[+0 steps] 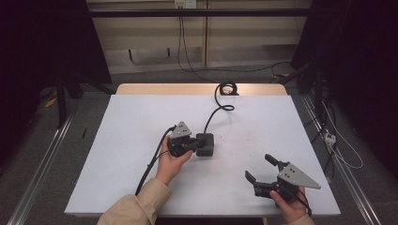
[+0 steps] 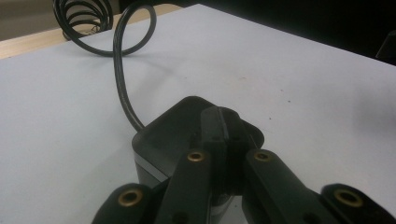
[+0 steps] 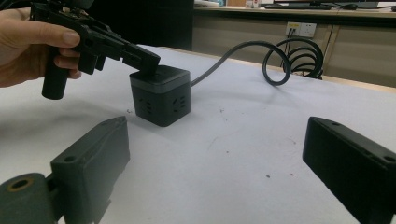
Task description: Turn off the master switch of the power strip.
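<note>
Left gripper (image 1: 193,144) already down on the top of the black cube power strip (image 1: 205,144) near the middle of the white table (image 1: 131,140), jaws pressed together with their tips on its upper face (pushing a button there or merely resting, impossible to tell), cube upright and unmoved as far as could be judged, its cord (image 1: 217,110) trailing to a coil at the far edge. Left hand (image 1: 171,164) angled forward and down; right gripper (image 1: 261,172) well apart near the front right, jaws wide open, holding nothing, pointed toward the cube.
</note>
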Action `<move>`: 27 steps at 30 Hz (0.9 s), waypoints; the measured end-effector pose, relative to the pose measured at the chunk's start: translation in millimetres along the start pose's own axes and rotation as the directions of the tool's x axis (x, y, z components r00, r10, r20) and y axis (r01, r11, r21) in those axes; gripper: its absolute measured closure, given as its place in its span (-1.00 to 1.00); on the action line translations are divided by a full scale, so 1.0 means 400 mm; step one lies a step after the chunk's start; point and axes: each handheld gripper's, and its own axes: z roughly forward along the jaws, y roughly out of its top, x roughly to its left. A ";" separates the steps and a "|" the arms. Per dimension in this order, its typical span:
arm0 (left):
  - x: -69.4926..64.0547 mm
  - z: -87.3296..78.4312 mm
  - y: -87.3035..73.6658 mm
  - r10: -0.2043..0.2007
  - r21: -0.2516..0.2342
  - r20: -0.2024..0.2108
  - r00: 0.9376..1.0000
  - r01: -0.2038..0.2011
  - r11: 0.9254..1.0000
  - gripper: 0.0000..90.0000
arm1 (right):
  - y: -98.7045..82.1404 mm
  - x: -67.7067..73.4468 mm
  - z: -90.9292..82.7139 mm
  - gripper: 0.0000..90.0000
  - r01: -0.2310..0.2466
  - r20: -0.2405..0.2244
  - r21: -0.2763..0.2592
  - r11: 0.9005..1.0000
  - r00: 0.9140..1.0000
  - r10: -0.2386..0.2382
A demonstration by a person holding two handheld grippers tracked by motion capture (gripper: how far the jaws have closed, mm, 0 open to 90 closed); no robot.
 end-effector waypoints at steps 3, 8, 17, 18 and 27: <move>0.000 0.000 0.000 -0.001 0.000 0.001 1.000 0.001 1.000 1.00 | 0.000 0.000 0.000 -0.84 0.000 -0.001 0.000 1.000 1.000 0.000; 0.001 0.000 0.000 -0.001 0.000 0.003 1.000 0.001 1.000 1.00 | 0.000 0.001 0.000 -0.84 -0.006 -0.002 0.002 1.000 1.000 0.006; -0.001 0.000 0.000 0.007 0.001 -0.001 1.000 -0.007 1.000 1.00 | 0.000 0.003 0.001 -0.84 -0.005 -0.004 0.003 1.000 1.000 0.005; -0.001 0.000 0.000 0.009 0.003 -0.001 1.000 -0.009 1.000 1.00 | 0.000 0.003 0.001 -0.84 -0.005 -0.004 0.003 1.000 1.000 0.005; -0.005 0.000 0.001 0.021 0.005 -0.016 1.000 -0.021 1.000 1.00 | 0.000 0.004 0.001 -0.84 -0.007 -0.003 0.003 1.000 1.000 0.007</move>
